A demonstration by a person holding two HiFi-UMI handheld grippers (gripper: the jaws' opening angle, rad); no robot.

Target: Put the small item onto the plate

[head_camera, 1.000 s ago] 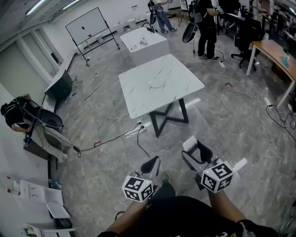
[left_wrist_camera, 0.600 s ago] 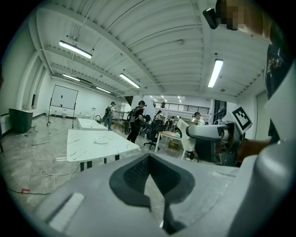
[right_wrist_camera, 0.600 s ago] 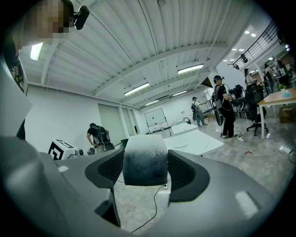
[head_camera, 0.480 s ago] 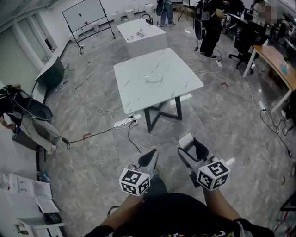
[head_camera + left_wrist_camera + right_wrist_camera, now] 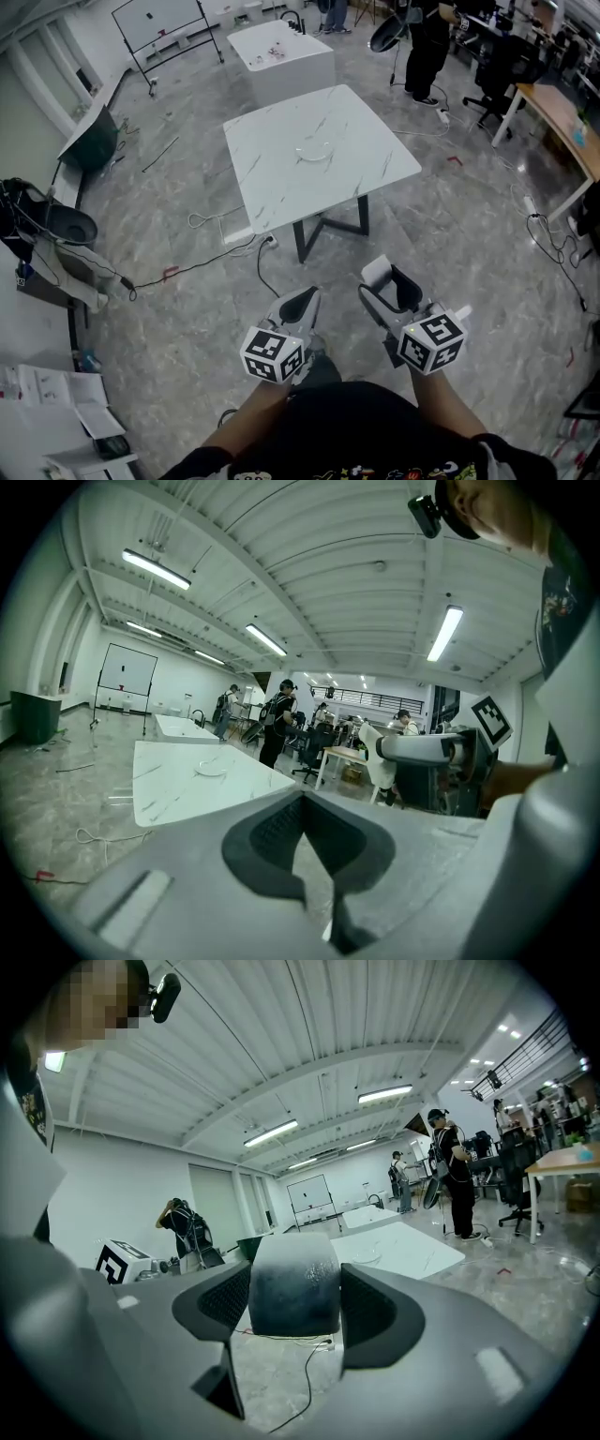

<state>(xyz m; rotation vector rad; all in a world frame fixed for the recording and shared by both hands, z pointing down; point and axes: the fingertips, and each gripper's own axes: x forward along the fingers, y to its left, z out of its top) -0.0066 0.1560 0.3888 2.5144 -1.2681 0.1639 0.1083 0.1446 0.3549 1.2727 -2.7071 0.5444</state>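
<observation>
Nearby, the right gripper (image 5: 382, 283) pinches the small item (image 5: 293, 1283) squarely between its jaws, the left gripper (image 5: 302, 306) has its jaws pressed together, empty, and the plate (image 5: 314, 150) lies far off on the white table (image 5: 272, 187).

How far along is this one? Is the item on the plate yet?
Done: the right gripper is clamped on the item. In hand: it holds the item well short of the table. Left: reach the table and set the item on the plate, which looks empty. The left gripper is shut on nothing.
</observation>
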